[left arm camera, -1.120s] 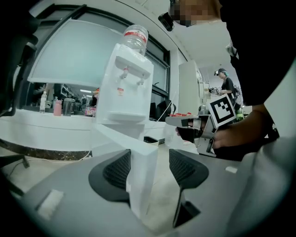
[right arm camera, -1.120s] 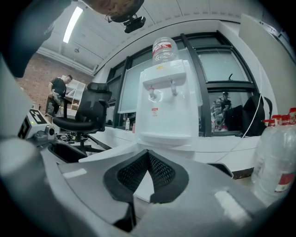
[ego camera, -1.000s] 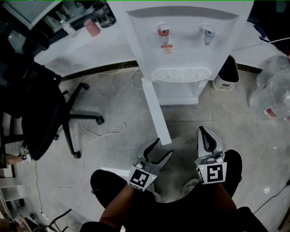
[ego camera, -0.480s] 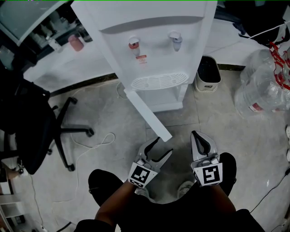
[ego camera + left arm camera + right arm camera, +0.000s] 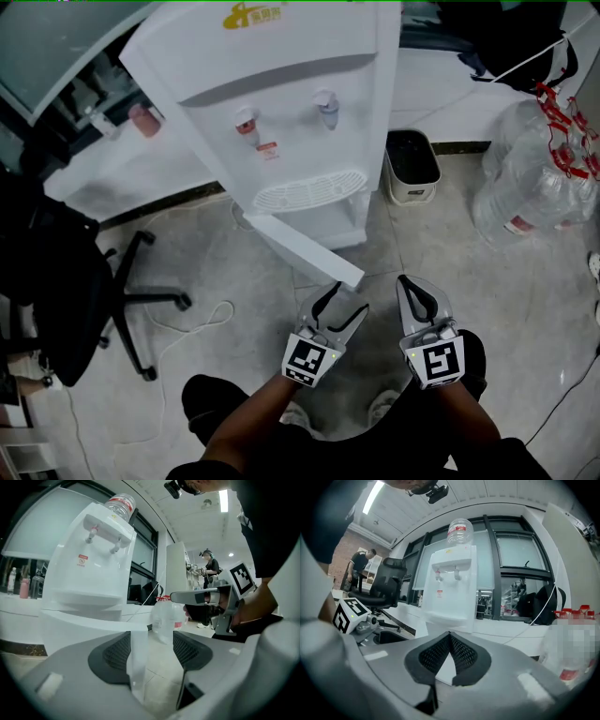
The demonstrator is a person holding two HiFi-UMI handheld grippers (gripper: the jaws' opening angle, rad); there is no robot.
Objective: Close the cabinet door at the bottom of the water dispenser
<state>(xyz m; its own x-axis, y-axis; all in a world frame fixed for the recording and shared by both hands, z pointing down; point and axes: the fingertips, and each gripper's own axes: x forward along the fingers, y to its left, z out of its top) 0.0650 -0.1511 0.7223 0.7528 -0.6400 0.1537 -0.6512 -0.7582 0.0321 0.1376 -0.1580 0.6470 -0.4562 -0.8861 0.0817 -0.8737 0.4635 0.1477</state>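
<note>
2 grippers sit nearest in the head view, held low over the grey floor [image 5: 469,272]. the left gripper [image 5: 345,302] has its jaws spread apart, and the left gripper view shows the free edge of the cabinet door [image 5: 300,246] standing upright between them. the edge is close against the left pad, with a clear gap to the right pad; whether it touches cannot be told. the right gripper [image 5: 413,283] sits just beside it, to the right of the door's end, its jaws pressed together at the tips with nothing between them. the door is white and swung wide open from the bottom of the water dispenser [image 5: 281,94], slanting out over the floor toward the person, hinged at the dispenser's lower left corner. above it the dispenser shows a slotted drip tray [image 5: 309,190] and 2 taps, 1 red [image 5: 246,120] and 1 blue [image 5: 325,101]. left of the dispenser stands a black office chair [image 5: 56,281], with a pale cable [image 5: 202,319] looping on the floor near its base. right of the dispenser a small bin [image 5: 412,194] stands by the wall, and further right are large clear water bottles [image 5: 525,197]. a pink bottle [image 5: 143,120] stands on a white counter [image 5: 141,164] beyond.
</note>
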